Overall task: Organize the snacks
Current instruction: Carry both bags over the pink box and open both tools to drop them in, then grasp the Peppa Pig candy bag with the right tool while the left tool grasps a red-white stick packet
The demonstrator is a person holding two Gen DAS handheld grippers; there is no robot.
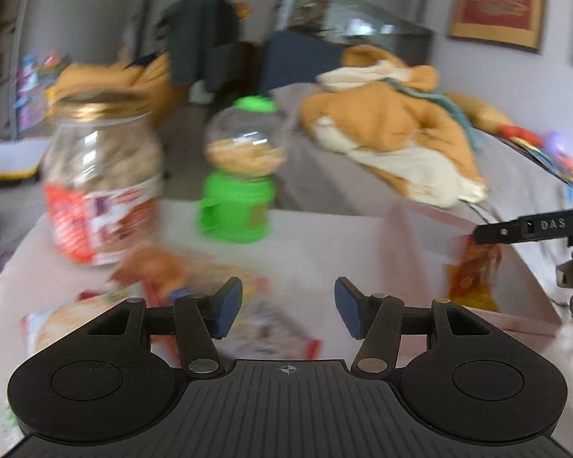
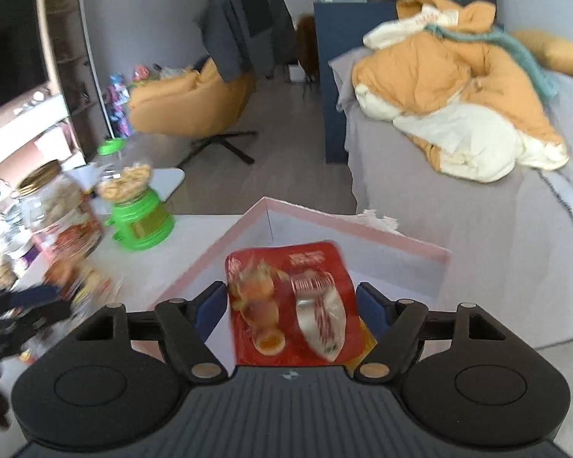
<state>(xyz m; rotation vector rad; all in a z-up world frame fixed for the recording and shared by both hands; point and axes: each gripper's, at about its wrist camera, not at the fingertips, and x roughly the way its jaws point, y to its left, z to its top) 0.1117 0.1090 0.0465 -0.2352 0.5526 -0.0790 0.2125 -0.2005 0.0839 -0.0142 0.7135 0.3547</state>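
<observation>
- Red snack packet [image 2: 291, 305] is sitting between the blue pads [image 2: 210, 311] of the right gripper [image 2: 292, 307], jaws closing on its two side edges; printed food picture facing the camera
- Packet is hanging over the open pink-rimmed box [image 2: 397, 240], above its white inside; whether it is touching the box floor cannot be told
- Yellow edge of something is showing just under the packet's lower right corner, too little visible to name
- Left gripper [image 1: 288, 311] is standing wide apart, blue pads [image 1: 227, 311] gripping nothing, hovering above flat snack packets [image 1: 271, 324] lying on the white table [image 1: 324, 236]; blur is hiding their print
- Orange packet [image 1: 473, 271] is standing inside the box [image 1: 412, 244], at the right of the left wrist view, with the black tip of the right gripper [image 1: 531, 225] just over it
- Clear jar [image 1: 103, 179] with gold lid and red-white label is standing on the table at far left, well apart from the box
- Green dispenser [image 1: 240, 171] with a clear globe of tan pieces is standing beside the jar, between jar and box
- Grey bed [image 2: 458, 210] with an orange-and-cream plush [image 2: 458, 103] is lying beyond the table; yellow chair [image 2: 187, 103] is sitting further back on the floor
</observation>
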